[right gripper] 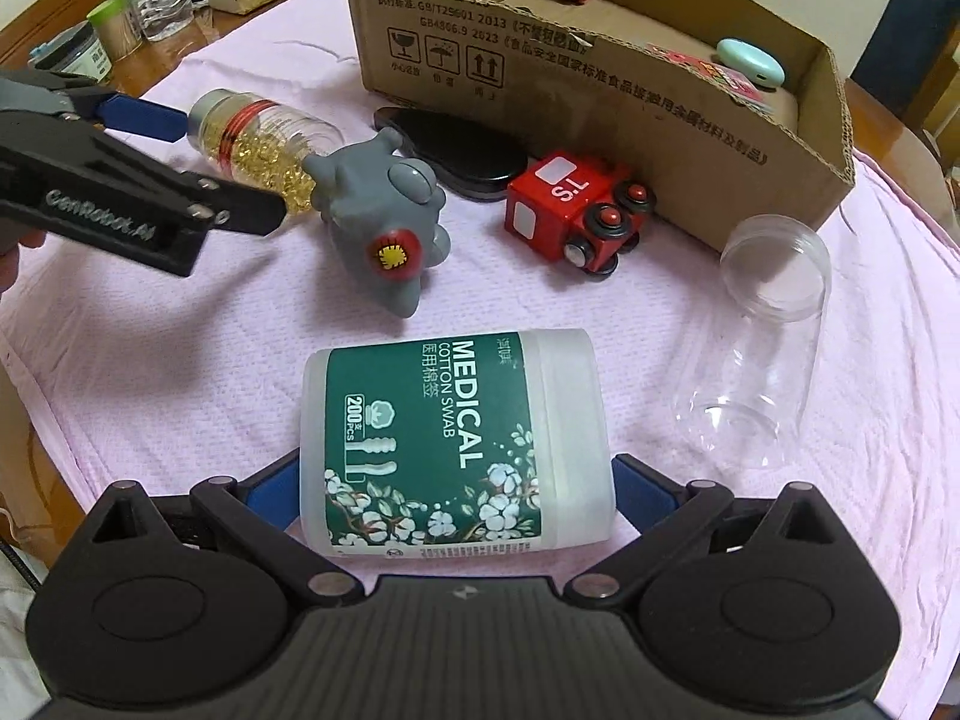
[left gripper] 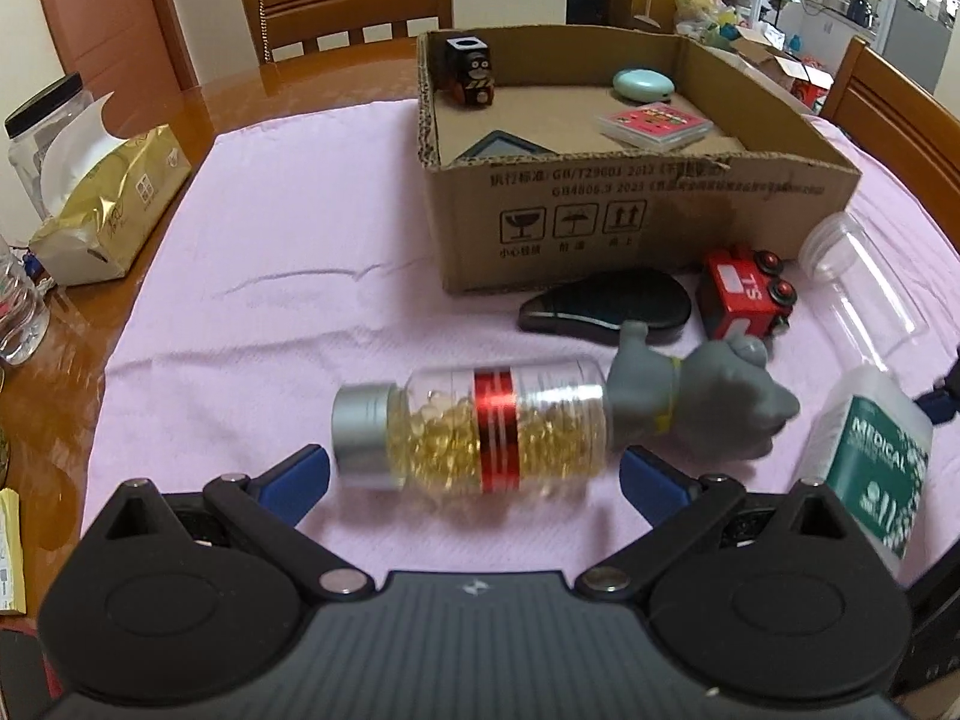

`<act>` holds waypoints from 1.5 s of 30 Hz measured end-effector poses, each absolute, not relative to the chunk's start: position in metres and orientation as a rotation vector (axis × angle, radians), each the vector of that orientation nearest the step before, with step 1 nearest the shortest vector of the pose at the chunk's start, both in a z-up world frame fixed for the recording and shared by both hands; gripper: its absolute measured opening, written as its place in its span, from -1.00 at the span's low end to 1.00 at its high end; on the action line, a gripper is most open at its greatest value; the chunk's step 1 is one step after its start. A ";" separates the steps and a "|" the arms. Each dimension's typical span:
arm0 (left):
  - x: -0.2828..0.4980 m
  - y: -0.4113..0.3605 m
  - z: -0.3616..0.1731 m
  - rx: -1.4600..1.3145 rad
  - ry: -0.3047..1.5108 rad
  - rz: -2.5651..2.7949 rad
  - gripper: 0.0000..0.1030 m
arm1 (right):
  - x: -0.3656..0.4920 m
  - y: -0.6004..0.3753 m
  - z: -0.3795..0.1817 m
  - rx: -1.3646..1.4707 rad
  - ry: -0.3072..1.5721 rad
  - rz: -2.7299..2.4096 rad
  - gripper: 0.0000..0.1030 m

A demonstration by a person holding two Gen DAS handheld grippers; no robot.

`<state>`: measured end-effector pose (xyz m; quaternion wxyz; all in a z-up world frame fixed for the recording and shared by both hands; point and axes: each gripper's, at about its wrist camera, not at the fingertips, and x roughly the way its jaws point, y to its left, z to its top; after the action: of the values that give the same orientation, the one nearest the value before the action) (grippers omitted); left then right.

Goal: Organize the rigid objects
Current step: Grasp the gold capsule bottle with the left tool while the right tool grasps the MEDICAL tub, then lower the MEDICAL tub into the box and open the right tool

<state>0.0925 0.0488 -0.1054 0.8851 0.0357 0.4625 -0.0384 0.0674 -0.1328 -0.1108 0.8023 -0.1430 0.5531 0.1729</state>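
A clear bottle of yellow capsules with a silver cap and a red band lies on its side on the pink cloth. My left gripper is open, one blue finger at each end of the bottle. A white cotton swab tub with a green label lies between the spread fingers of my right gripper, which is open. Beyond them lie a grey rubber toy, a red toy train, a flat black object and an empty clear jar. The cardboard box stands behind.
The box holds a black toy car, a mint oval case, a pink card case and a dark flat device. A gold tissue pack, jars and water bottles sit at the table's left. Wooden chairs stand behind the table.
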 end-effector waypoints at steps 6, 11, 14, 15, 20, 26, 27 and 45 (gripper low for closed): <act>0.101 0.046 -0.104 0.062 0.949 -0.069 0.96 | 0.073 -0.130 -0.107 -0.290 1.184 0.346 1.00; 0.103 0.048 -0.105 0.038 0.961 -0.063 0.83 | 0.075 -0.125 -0.103 -0.307 1.171 0.330 1.00; 0.103 0.052 -0.105 0.027 0.971 -0.064 0.81 | 0.075 -0.122 -0.101 -0.322 1.178 0.328 0.76; 0.103 0.052 -0.104 0.025 0.976 -0.068 0.81 | 0.075 -0.121 -0.102 -0.328 1.182 0.324 0.71; 0.104 0.055 -0.102 0.033 1.008 -0.084 0.80 | 0.075 -0.121 -0.100 -0.330 1.188 0.322 0.70; 0.102 0.058 -0.093 0.078 1.035 -0.114 0.80 | 0.069 -0.122 -0.097 -0.324 1.188 0.347 0.70; 0.100 0.058 -0.091 0.091 1.034 -0.121 0.80 | 0.067 -0.122 -0.096 -0.329 1.186 0.352 0.70; 0.094 0.044 -0.043 0.223 1.018 -0.271 0.80 | 0.076 -0.136 -0.055 -0.291 1.128 0.392 0.70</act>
<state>0.0942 0.0443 -0.0432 0.8586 0.1064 0.4847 -0.1291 0.0761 -0.1363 -0.0554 0.8170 -0.1365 0.5292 0.1838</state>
